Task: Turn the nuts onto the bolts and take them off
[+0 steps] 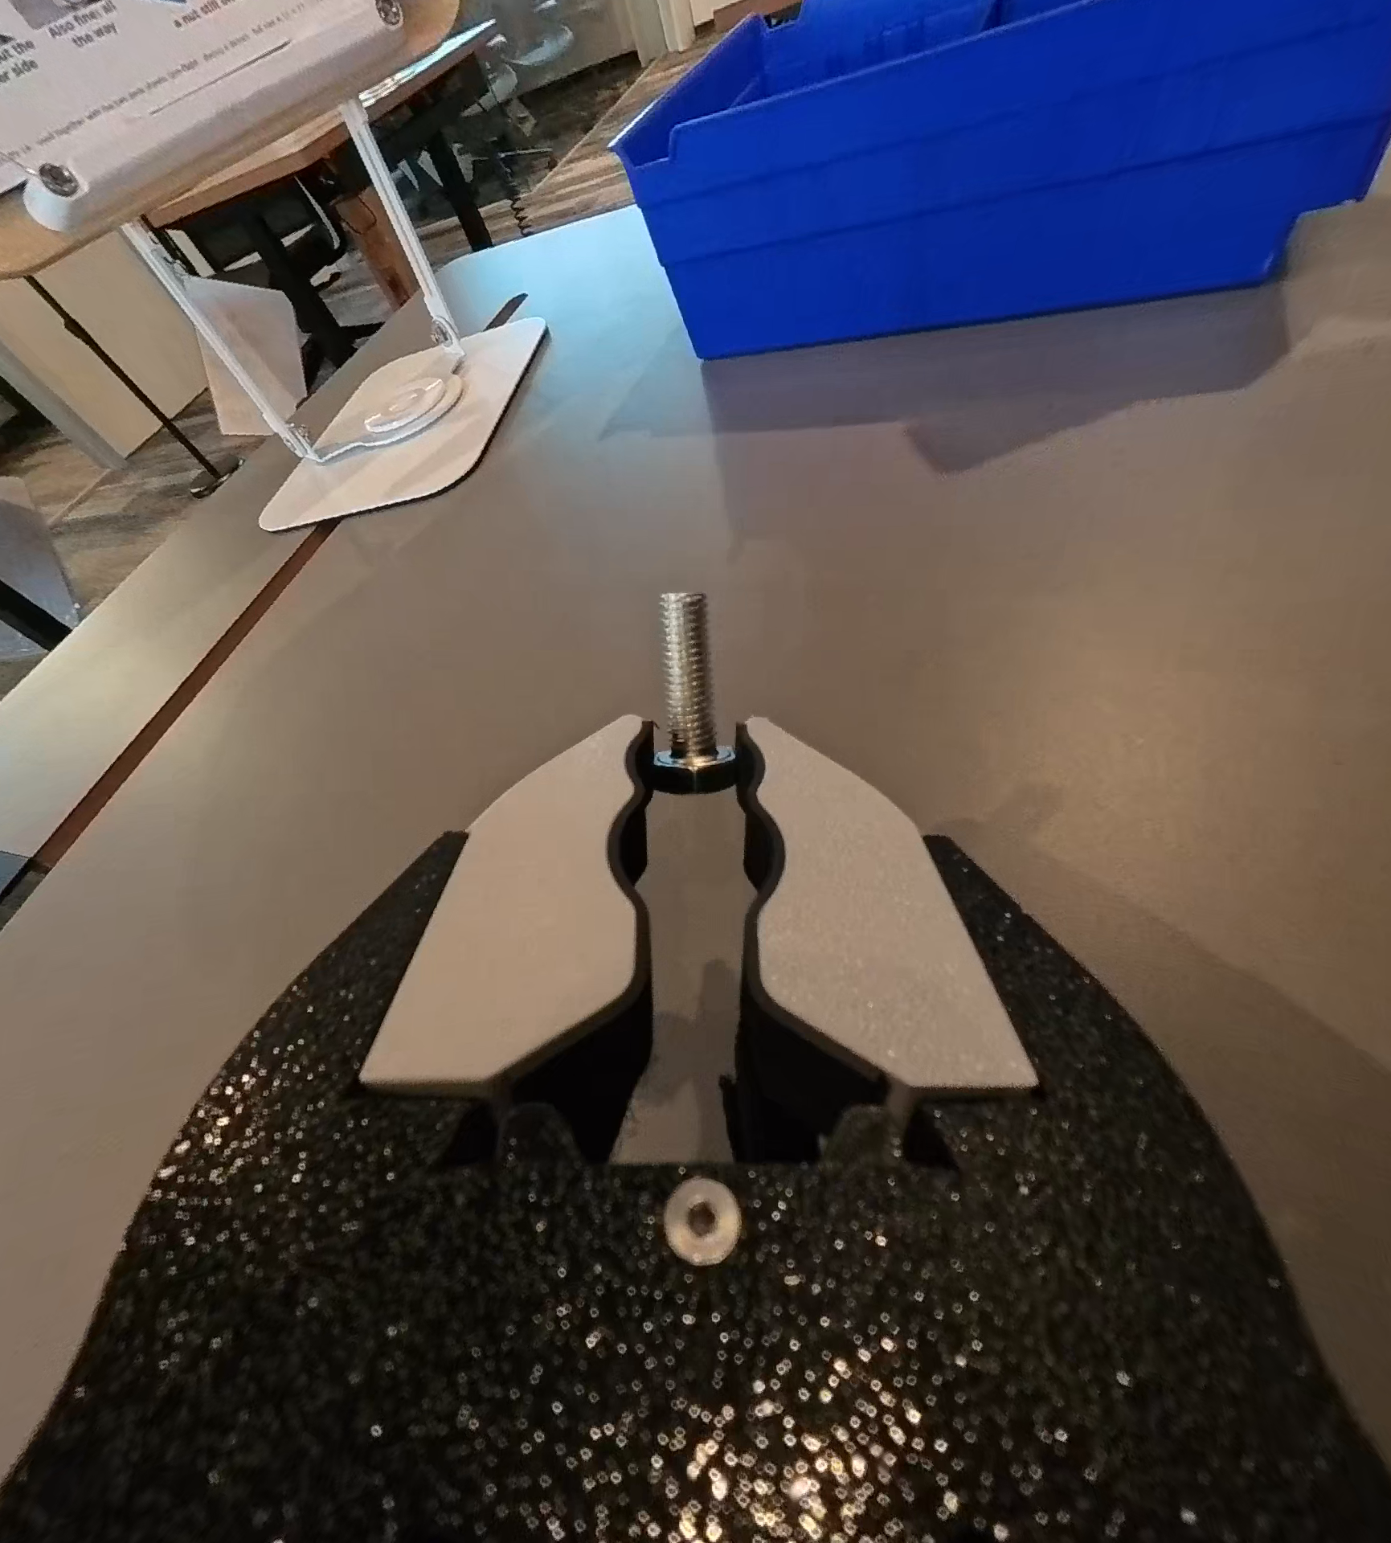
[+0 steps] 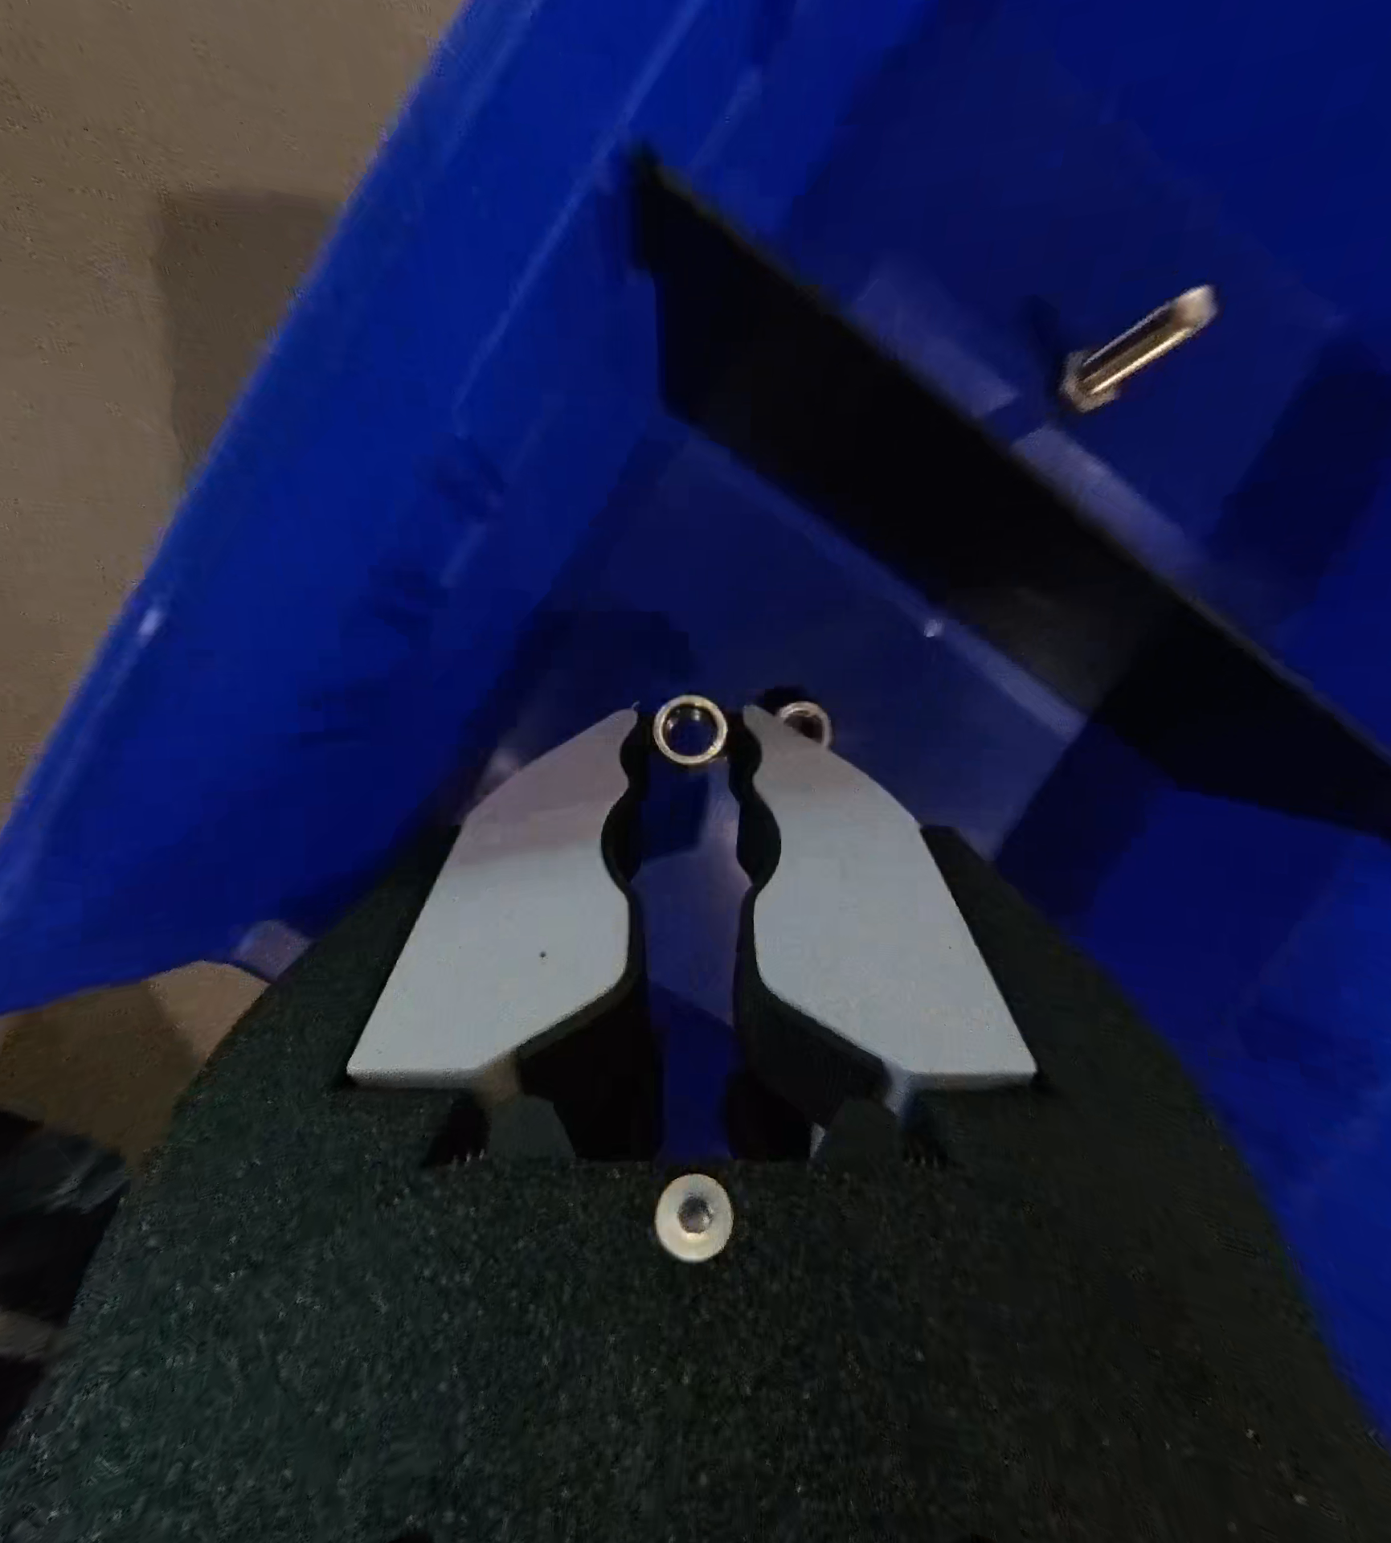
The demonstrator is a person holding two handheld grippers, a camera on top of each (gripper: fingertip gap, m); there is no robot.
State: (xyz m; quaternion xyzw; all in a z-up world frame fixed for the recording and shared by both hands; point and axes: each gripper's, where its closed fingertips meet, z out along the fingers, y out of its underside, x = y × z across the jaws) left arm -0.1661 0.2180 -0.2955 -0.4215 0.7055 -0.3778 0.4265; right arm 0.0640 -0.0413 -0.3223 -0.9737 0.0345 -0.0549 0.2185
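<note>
In the left wrist view, my left gripper (image 1: 692, 764) is shut on the head of a silver bolt (image 1: 682, 668). The threaded shank sticks out past the fingertips, over the grey table (image 1: 1009, 668). In the right wrist view, my right gripper (image 2: 690, 735) is inside the blue bin (image 2: 391, 584). Its fingertips are closed around a small silver nut (image 2: 690, 733), whose hole faces the camera. A second nut (image 2: 804, 716) lies just beyond the right fingertip. Another bolt (image 2: 1138, 349) lies in the compartment behind a black divider (image 2: 925, 518).
The blue bin (image 1: 1009, 167) stands at the far right of the table. A white sign stand (image 1: 408, 434) with a printed sheet is at the far left near the table's edge (image 1: 199, 668). Tables and chairs stand beyond. The left gripper's tips are roughly 35 centimetres from the right gripper's.
</note>
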